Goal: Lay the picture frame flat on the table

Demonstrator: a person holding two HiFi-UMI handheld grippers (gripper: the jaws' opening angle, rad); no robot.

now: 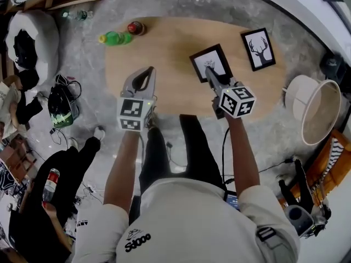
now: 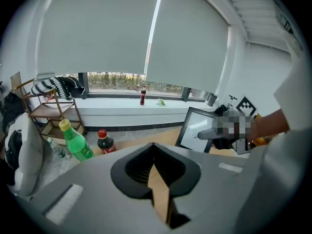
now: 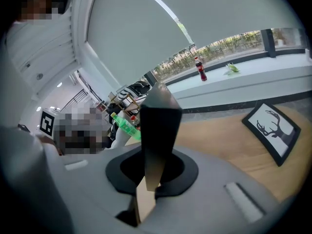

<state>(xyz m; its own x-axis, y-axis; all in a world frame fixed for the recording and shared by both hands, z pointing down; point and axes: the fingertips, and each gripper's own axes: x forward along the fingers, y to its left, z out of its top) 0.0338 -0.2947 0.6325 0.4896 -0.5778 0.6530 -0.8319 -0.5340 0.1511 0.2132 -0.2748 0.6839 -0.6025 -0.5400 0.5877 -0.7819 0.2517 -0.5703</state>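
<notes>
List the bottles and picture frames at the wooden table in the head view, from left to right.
green bottle → dark bottle with red cap → picture frame held by the right gripper → deer picture frame

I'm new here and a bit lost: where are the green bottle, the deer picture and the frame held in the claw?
green bottle [image 1: 116,38], head view, middle of its body.
deer picture [image 1: 259,48], head view, on the printed antlers.
held frame [image 1: 211,58], head view, its white centre.

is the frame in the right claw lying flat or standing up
Upright, tilted: the left gripper view shows the picture frame standing steeply, gripped by the right claw, not flat.
</notes>
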